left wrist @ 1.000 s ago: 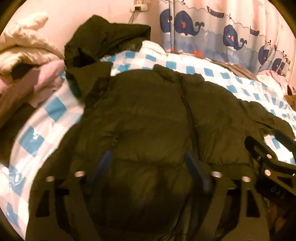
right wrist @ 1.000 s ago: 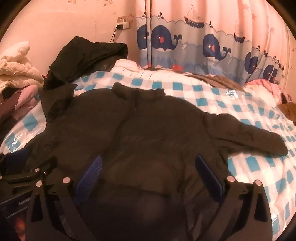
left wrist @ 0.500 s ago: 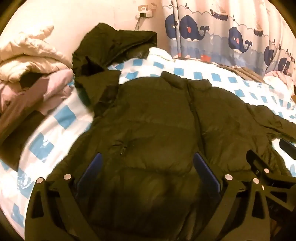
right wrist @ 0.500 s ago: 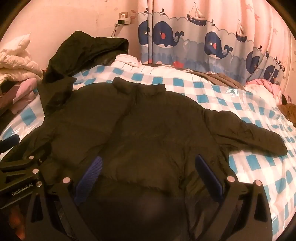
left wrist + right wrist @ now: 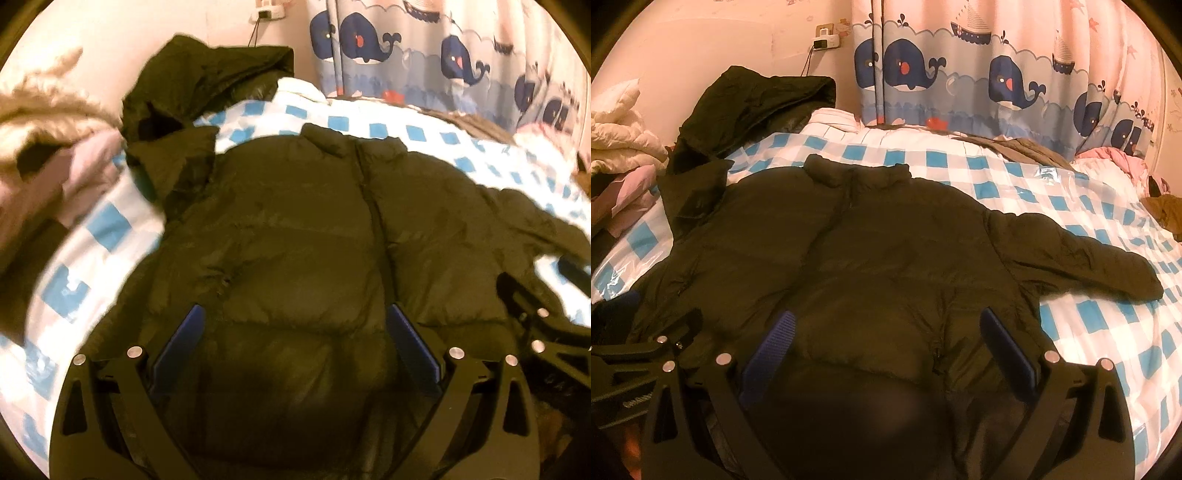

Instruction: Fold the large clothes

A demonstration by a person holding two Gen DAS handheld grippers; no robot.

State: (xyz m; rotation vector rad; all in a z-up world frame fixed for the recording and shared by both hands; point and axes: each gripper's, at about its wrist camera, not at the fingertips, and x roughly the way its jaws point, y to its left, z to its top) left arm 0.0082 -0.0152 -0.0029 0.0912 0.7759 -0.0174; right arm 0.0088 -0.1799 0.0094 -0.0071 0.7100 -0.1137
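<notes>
A dark olive puffer jacket [image 5: 303,236] lies front up on the blue-and-white checked bed cover [image 5: 1100,321], collar toward the curtain. One sleeve [image 5: 1089,266] stretches out to the right. The other sleeve [image 5: 694,195] bends up at the back left. My left gripper [image 5: 295,328] hovers open over the jacket's lower left part, its blue pads wide apart and pressing on nothing. My right gripper [image 5: 886,332] stands open the same way over the lower right part. Each gripper shows at the edge of the other's view: the right gripper [image 5: 535,332] and the left gripper [image 5: 646,354].
A second dark jacket [image 5: 750,107] is heaped at the back left against the wall. Cream and pink clothes [image 5: 620,125] are piled at the left. A whale-print curtain [image 5: 960,74] hangs behind the bed. A brown garment [image 5: 1023,151] and pink cloth [image 5: 1115,158] lie at the back right.
My left gripper's jaws have spread wider and come off the jacket fabric they were sunk in. The jacket has stayed flat. The right gripper has kept open.
</notes>
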